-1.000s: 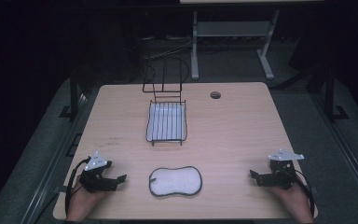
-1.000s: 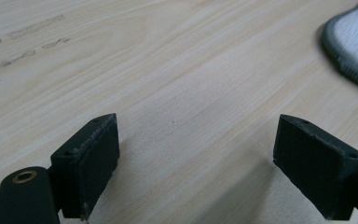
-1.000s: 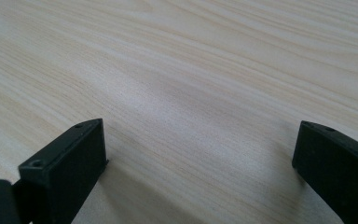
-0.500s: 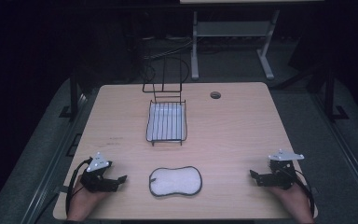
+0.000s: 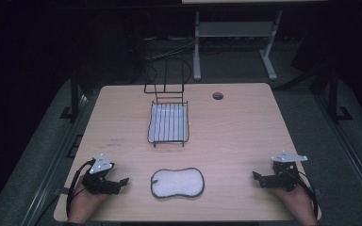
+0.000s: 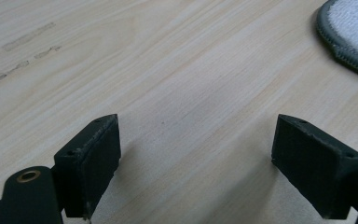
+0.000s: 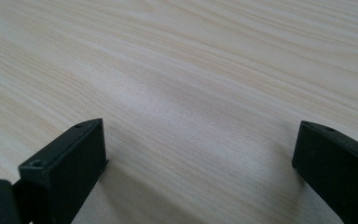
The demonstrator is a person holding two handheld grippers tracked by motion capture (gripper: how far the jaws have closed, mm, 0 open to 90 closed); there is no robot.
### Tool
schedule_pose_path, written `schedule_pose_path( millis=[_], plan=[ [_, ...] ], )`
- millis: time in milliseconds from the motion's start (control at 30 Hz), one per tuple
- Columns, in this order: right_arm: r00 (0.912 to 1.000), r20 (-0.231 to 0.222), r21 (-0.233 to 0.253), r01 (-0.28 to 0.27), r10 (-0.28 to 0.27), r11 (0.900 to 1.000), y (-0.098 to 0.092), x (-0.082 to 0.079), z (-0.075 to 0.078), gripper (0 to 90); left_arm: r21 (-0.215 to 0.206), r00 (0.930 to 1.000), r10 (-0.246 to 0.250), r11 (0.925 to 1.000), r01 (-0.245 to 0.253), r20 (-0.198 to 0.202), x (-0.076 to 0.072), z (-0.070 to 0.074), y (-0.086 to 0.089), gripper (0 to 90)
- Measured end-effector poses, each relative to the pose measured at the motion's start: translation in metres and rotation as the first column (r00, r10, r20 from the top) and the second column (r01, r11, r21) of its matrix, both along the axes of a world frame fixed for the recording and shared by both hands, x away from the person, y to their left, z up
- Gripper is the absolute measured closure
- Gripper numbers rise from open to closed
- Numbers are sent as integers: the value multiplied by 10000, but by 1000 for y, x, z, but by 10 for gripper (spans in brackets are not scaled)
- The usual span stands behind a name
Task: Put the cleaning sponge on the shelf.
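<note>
On table (image 5: 245,127), both tongs wide open, empty: left tongs (image 5: 121,181) & right tongs (image 5: 256,176).

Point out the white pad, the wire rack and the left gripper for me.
White pad (image 5: 177,182), high view, middle of its white surface.
Wire rack (image 5: 168,122), high view, its flat ribbed tray.
Left gripper (image 5: 122,181), high view, between its open fingertips.

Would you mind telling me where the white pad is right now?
In the high view, the white pad lies flat near the table's front edge, between the two grippers, closer to the left gripper, in front of the wire rack.
</note>
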State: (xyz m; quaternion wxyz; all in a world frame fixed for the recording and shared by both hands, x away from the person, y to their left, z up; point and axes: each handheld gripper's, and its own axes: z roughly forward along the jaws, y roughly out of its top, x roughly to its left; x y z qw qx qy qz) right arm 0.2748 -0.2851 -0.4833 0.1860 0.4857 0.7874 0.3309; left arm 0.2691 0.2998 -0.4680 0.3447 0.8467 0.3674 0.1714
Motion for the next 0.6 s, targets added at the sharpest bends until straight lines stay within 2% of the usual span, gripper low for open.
schedule_pose_path(
  millis=[167, 367, 400, 600],
  plan=[
    [10000, 7, -2, -5, 5, 10000, 0, 0, 0, 23, -34, 10000, 6, 10000, -6, -25, 0, 2, 0, 169],
    [10000, 5, -2, -8, 8, 10000, 0, 0, 0, 23, -187, 9999, -150, 9997, 149, -78, -1, 7, -1, 253],
    [10000, 2, 0, -4, 4, 10000, 0, 0, 0, 23, -262, 9998, -196, 9995, 194, -66, -2, 8, -2, 316],
    [10000, -1, 2, 1, -1, 10000, 0, 0, 0, 24, -570, 9983, -571, 9968, 564, -99, -3, 17, -7, 555]
  ],
)
